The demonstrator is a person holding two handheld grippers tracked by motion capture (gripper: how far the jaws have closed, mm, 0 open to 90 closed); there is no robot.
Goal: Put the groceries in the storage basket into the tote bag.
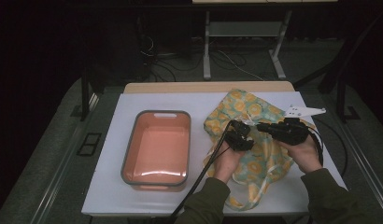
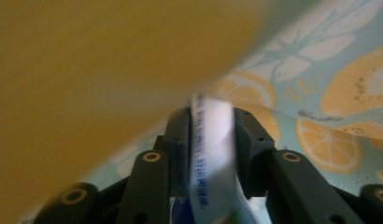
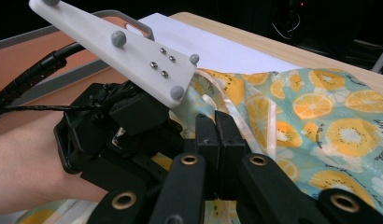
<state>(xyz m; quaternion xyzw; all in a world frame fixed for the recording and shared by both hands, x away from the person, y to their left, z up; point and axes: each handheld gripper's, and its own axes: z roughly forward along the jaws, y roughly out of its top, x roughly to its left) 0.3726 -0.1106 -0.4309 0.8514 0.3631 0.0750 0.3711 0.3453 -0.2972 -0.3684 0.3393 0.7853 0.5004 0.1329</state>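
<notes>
The left gripper [image 1: 239,132] is clamped on a white printed packet [image 2: 210,154] inside the citrus-print cloth bag [image 1: 255,140] at the tabletop's right half. The right gripper [image 1: 264,127], jaws fully together, pinches the bag's edge.

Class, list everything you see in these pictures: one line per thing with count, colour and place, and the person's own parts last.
Fabric bag with orange-slice print: one, teal and yellow, table's right half.
Plastic tub: one, salmon with grey rim, left of the bag.
White printed item: one, between the left jaws.
White board: one, covering the wooden table.
Left gripper: black, on the bag.
Right gripper: black, shut on bag fabric.
Hands: two, olive sleeves.
</notes>
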